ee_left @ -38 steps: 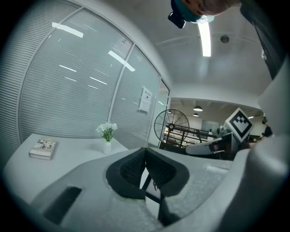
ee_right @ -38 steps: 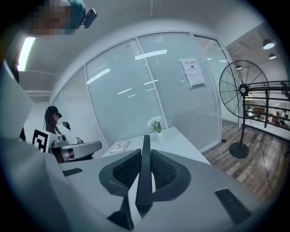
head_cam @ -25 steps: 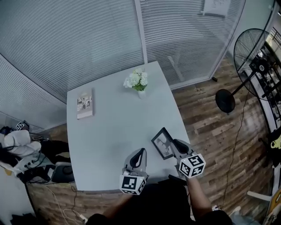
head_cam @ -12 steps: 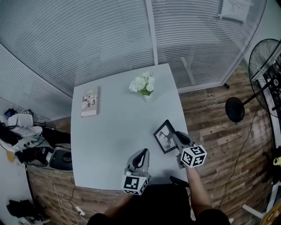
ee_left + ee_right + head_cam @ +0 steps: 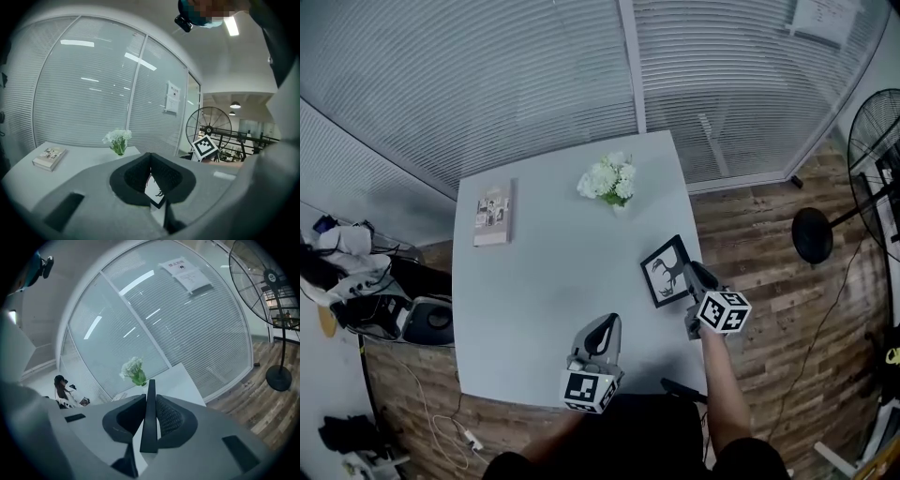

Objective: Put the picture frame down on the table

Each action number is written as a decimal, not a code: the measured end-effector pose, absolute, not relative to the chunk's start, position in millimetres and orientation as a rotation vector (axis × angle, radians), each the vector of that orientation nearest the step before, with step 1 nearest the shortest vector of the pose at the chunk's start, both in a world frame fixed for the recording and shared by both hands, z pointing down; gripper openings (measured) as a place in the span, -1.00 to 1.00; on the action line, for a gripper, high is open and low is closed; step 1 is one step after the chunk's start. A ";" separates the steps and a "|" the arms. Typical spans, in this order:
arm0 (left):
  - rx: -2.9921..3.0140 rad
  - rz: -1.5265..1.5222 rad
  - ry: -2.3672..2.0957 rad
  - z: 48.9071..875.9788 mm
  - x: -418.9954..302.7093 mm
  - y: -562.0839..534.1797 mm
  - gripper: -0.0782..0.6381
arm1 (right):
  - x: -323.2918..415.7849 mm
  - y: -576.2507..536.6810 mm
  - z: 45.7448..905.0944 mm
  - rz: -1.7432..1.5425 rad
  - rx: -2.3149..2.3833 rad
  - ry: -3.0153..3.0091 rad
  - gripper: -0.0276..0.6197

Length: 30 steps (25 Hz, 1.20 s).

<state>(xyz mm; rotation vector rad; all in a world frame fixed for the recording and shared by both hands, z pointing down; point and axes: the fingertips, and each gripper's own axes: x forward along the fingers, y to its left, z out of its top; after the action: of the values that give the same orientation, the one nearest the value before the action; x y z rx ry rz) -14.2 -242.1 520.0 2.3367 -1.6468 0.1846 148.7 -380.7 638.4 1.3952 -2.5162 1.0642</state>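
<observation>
Between the right gripper point(image 5: 694, 274) jaws | picture frame point(image 5: 667, 270) is sitting pinched edge-on, hanging just above the table point(image 5: 544, 281) rim below it | left gripper point(image 5: 602, 328) is idling beside, jaws together, empty | risk: releasing here, it's probably toppling onto the floor point(image 5: 759, 281).

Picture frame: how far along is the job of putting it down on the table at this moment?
Done: the picture frame is gripped; the right gripper is shut on its edge. In hand: the frame is held tilted at the right edge of the table; whether it touches the top cannot be told. Left: lay it down and open the jaws. The left gripper is shut on nothing over the near side.
</observation>
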 end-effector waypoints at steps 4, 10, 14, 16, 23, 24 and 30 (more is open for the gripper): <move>2.328 0.198 -1.639 524.7 -13.3 -249.5 -0.74 | 159.3 -398.6 657.9 1.117 1.443 -2.479 -0.69; 2.315 0.207 -1.641 530.0 -14.1 -258.4 -0.74 | 169.4 -415.2 678.2 1.172 1.478 -2.469 -0.69; 2.313 0.203 -1.651 531.7 -15.5 -259.0 -0.74 | 174.4 -421.0 691.1 1.179 1.466 -2.481 -0.69; 2.305 0.203 -1.646 534.9 -14.8 -260.6 -0.74 | 178.5 -425.4 696.2 1.188 1.463 -2.489 -0.69; 2.308 0.202 -1.637 540.3 -11.3 -266.3 -0.74 | 189.8 -432.2 719.2 1.231 1.447 -2.502 -0.68; 2.308 0.205 -1.634 541.7 -11.2 -266.8 -0.74 | 191.0 -432.7 723.8 1.235 1.449 -2.501 -0.68; 2.280 0.219 -1.631 549.9 -15.5 -267.9 -0.74 | 193.3 -433.0 749.0 1.249 1.437 -2.469 -0.67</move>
<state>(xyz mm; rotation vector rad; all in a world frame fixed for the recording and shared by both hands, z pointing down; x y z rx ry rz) -15.5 -267.9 549.9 2.2801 -1.6309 0.2185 193.3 -433.0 749.0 1.4369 -2.4691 1.2492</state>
